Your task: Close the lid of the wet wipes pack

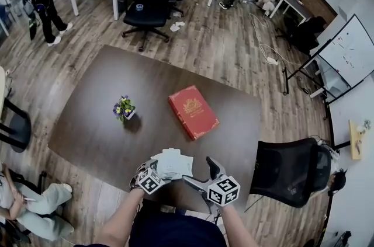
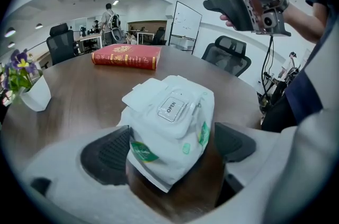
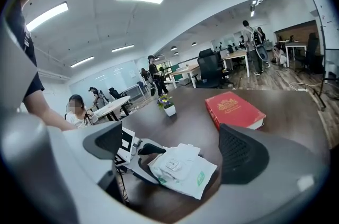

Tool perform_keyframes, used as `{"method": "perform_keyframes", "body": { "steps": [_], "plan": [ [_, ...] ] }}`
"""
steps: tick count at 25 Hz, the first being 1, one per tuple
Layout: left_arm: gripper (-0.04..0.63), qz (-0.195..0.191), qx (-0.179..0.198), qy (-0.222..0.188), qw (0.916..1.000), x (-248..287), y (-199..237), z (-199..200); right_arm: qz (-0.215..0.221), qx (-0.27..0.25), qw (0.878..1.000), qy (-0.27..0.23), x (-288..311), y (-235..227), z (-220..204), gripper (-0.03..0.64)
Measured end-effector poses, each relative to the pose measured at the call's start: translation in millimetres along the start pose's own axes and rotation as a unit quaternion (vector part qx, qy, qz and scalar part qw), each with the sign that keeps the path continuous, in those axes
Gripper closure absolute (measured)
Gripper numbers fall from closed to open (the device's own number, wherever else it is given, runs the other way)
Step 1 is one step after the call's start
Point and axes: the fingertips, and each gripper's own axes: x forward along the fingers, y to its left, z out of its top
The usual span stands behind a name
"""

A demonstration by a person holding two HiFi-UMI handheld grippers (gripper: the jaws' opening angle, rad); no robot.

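At the lower middle of the head view, the wet wipes pack point(image 1: 172, 163) lies on the near edge of the dark counter point(image 1: 87, 123). Its white lid point(image 2: 141, 92) is folded back, open. The left gripper point(image 2: 169, 146) has its fingers clamped on the pack's two sides. Just to the right, the right gripper point(image 3: 175, 146) hangs above the counter, fingers wide apart and empty. Further back lie a red book point(image 1: 193, 111) and a small potted flower point(image 1: 124, 108).

"OPEN" is printed on the small clear tab point(image 2: 170, 108) on top of the wet wipes pack point(image 2: 177, 130), between the left hand-held gripper's point(image 2: 170, 148) jaws. The pack's green labels point(image 2: 142, 152) and the emblem on the red book point(image 2: 126, 55) beyond can't be read.
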Motion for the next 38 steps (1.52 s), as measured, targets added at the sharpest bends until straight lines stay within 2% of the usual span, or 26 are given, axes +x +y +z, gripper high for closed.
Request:
{"method": "perform_keyframes", "body": {
  "steps": [6,13,18,28,31,38],
  "plan": [
    [0.104,0.008,0.010,0.022,0.9997,5,2,-3,0.016,0.005,0.999,0.028,28,-8,-13,0.037],
    [0.106,0.017,0.022,0.024,0.9994,8,1,-6,0.046,-0.008,0.996,0.077,54,-12,-35,0.052],
    [0.109,0.023,0.013,0.028,0.9992,6,4,-7,0.073,-0.011,0.990,0.123,84,-23,-62,0.083],
    [0.114,0.016,0.006,0.018,0.9997,6,5,-4,0.092,0.019,0.979,0.181,125,-39,-92,0.125],
    [0.114,0.015,0.004,0.019,0.9997,7,6,-5,0.101,0.017,0.975,0.196,135,-42,-96,0.158],
    [0.115,0.016,0.003,0.021,0.9996,7,6,-5,0.101,0.011,0.969,0.227,151,-51,-107,0.176]
  ]
}}
